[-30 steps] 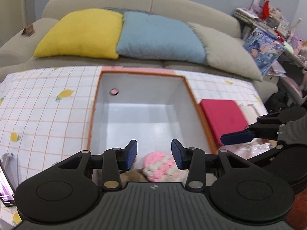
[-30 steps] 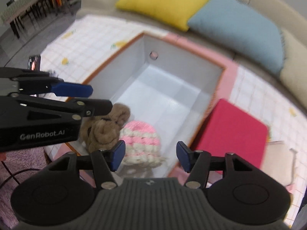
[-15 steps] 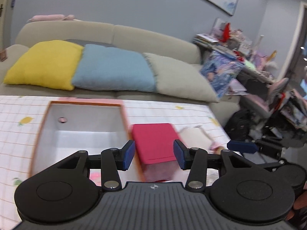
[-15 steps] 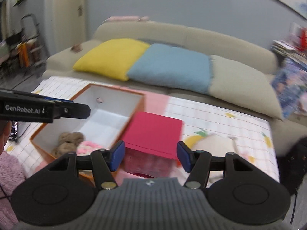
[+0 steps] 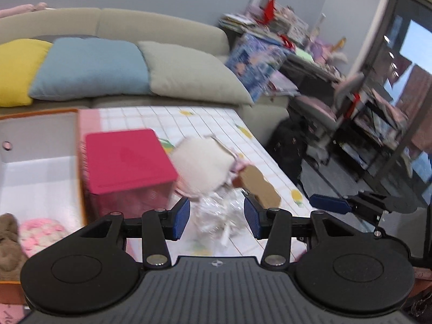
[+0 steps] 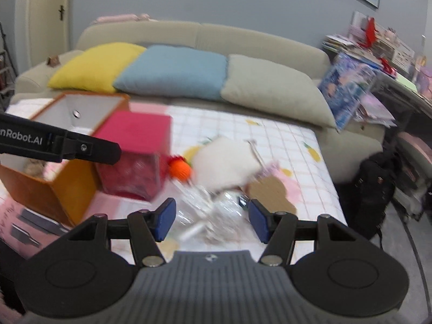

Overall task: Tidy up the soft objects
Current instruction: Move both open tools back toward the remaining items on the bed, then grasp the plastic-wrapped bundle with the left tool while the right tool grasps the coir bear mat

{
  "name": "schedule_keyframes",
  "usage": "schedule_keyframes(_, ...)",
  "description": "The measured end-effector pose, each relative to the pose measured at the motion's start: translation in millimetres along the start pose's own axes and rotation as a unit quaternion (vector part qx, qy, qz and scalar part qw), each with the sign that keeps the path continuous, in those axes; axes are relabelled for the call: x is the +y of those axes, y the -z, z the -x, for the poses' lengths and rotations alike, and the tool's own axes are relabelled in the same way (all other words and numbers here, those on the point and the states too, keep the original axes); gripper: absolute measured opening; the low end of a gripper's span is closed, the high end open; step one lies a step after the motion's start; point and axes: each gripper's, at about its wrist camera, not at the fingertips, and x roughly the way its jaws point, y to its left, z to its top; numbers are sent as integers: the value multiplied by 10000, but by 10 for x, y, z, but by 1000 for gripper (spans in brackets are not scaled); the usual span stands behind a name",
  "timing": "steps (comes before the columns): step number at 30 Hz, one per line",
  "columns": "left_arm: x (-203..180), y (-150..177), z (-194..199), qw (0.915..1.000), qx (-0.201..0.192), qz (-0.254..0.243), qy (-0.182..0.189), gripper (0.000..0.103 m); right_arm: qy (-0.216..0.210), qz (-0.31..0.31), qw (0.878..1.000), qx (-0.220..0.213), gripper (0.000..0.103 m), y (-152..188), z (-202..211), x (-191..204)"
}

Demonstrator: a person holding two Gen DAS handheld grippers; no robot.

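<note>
My left gripper (image 5: 217, 220) is open and holds nothing; it hangs over crumpled clear plastic (image 5: 218, 210). My right gripper (image 6: 212, 222) is open too, above the same plastic (image 6: 210, 208). Beyond it lie a white soft pad (image 6: 224, 162), an orange knitted ball (image 6: 179, 170), a brown flat piece (image 6: 270, 191) and a pink item (image 6: 290, 186). To the left stands the orange storage box (image 5: 40, 162), which holds a pink-and-white knitted hat (image 5: 40, 232) and a brown plush (image 5: 9, 245). A red-lidded box (image 5: 127, 156) stands beside it.
The checked table cover (image 6: 283, 140) ends at the right, where a black backpack (image 6: 378, 183) sits on the floor. A sofa behind carries a yellow cushion (image 6: 94, 64), a blue one (image 6: 172, 73) and a grey one (image 6: 270, 89). Cluttered shelves (image 5: 372, 113) stand at the right.
Both grippers swung right, away from the orange box and over to the pile of plastic and soft things. The hat and the plush stayed in the box.
</note>
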Motion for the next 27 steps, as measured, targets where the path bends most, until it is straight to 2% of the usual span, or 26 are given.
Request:
schedule_keyframes(7,-146,62,-330,9992,296,-202,192,55,316,-322,9977,501,59,144,-172,-364)
schedule_keyframes(13,-264,97,-596,9968,637,-386,291,55,546,-68,9956,761,58,255,-381,-594)
schedule_keyframes(17,-386,87,-803,9943,779,-708,194,55,549,-11,9946,879,58,302,-582,-703)
schedule_keyframes(21,-542,120,-1040,9845,864,-1527,-22,64,347,2,9949,947,58,259,-768,-762)
schedule_keyframes(23,-593,136,-1140,9778,894,-1893,-40,66,282,48,9949,966,58,234,-861,-788)
schedule_keyframes(25,-620,133,-1232,9706,928,-2221,-88,74,154,119,9953,952,59,205,-952,-824)
schedule_keyframes(27,-639,128,-1314,9627,985,-2518,-122,77,91,273,9950,955,62,187,-1045,-861)
